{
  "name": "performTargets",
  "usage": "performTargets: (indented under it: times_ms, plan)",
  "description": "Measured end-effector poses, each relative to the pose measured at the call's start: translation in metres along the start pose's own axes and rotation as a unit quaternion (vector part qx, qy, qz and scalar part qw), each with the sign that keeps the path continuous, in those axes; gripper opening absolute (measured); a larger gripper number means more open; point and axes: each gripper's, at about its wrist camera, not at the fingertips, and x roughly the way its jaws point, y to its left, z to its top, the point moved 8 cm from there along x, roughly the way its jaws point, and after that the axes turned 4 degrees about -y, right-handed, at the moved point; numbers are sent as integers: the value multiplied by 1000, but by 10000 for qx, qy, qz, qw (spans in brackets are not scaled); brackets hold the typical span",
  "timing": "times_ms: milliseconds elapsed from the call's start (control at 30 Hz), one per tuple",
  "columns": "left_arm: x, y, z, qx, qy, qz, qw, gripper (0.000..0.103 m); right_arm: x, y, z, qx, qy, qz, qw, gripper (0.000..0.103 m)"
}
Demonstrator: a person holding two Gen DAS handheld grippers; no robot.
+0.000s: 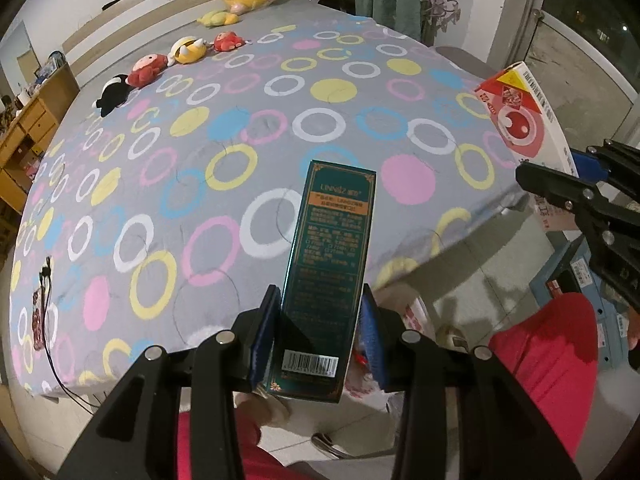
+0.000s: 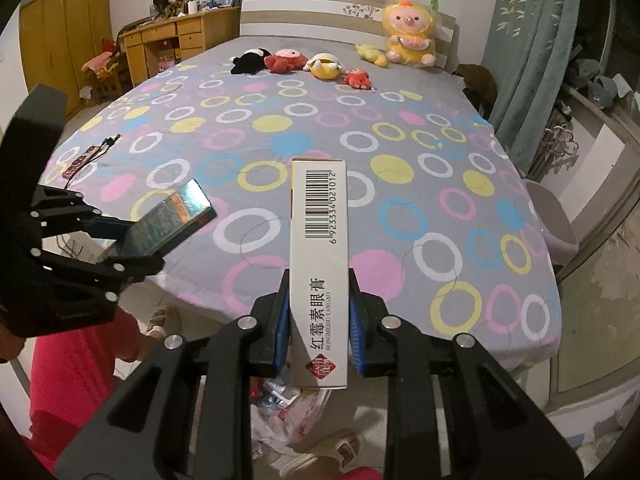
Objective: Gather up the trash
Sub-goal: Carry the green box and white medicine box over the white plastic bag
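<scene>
Left wrist view: left gripper point(image 1: 320, 336) jaws pinch dark green cardboard box point(image 1: 330, 248), long axis pointing away over circle-patterned bed point(image 1: 200, 160).

Right wrist view: right gripper point(image 2: 319, 320) jaws pinch white cardboard medicine box point(image 2: 318, 264) likewise; plastic trash bag point(image 2: 292, 412) on floor directly below, right hand seemingly nearer.

We are in a home bedroom. A wide bed point(image 2: 320, 184) fills the room, its grey sheet printed with coloured rings. Plush toys point(image 2: 304, 62) lie in a row near its headboard point(image 2: 316, 2). Left of the bed stand a wooden desk point(image 2: 168, 40) and wardrobe point(image 2: 60, 32); right of it hangs a green curtain point(image 2: 532, 60).
</scene>
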Motion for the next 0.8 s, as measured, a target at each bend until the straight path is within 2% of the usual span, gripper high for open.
performTargets:
  times_ms: [433, 800]
  plan:
    - [0, -31, -43, 103, 77, -94, 9999, 39, -28, 19, -37, 179, -67, -94, 9998, 24]
    - [36, -50, -76, 94, 409, -243, 9988, 39, -10, 23, -76, 258, 19, -218, 9994, 24]
